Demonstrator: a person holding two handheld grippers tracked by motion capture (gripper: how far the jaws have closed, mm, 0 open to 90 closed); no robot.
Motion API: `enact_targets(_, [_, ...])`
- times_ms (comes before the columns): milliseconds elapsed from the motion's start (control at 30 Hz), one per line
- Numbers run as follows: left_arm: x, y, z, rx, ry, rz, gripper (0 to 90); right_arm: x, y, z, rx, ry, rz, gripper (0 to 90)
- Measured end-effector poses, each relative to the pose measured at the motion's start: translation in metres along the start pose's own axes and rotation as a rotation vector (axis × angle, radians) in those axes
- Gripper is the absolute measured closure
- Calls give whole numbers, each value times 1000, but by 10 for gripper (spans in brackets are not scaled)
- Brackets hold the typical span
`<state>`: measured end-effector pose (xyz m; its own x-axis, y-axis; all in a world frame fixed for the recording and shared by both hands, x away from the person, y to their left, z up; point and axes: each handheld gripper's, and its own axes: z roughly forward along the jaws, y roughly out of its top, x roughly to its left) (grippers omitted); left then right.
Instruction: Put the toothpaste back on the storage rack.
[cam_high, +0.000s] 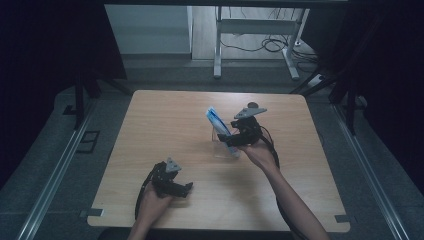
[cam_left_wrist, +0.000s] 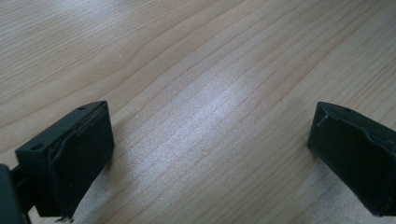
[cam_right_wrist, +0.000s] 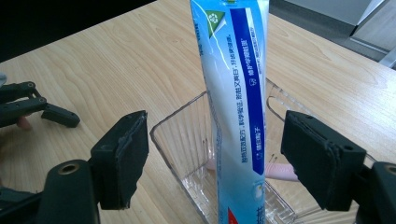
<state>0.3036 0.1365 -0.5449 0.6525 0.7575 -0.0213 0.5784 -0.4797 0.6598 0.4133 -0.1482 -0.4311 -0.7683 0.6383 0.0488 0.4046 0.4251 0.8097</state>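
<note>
A white and blue toothpaste tube (cam_right_wrist: 236, 107) stands upright in a clear plastic cup (cam_right_wrist: 187, 140), leaning out above its rim; in the high view the tube (cam_high: 216, 121) and cup (cam_high: 223, 145) sit mid-table. A pink item (cam_right_wrist: 280, 171) lies at the cup's bottom. My right gripper (cam_right_wrist: 215, 154) is open, its jaws on either side of the tube and cup without touching the tube; from above the right gripper (cam_high: 235, 137) is right beside the cup. My left gripper (cam_left_wrist: 210, 154) is open over bare wood, low near the table's front left (cam_high: 180, 189).
The wooden table (cam_high: 165, 120) has tape marks at its front corners (cam_high: 95, 212). A metal frame and cables (cam_high: 260, 45) stand on the floor beyond the far edge. Dark curtains flank both sides.
</note>
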Motion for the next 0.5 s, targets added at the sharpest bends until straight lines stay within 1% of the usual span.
enact_targets(500, [0,0,0,1,1,3,5,2,-5,-13,-4,-6,-16,184])
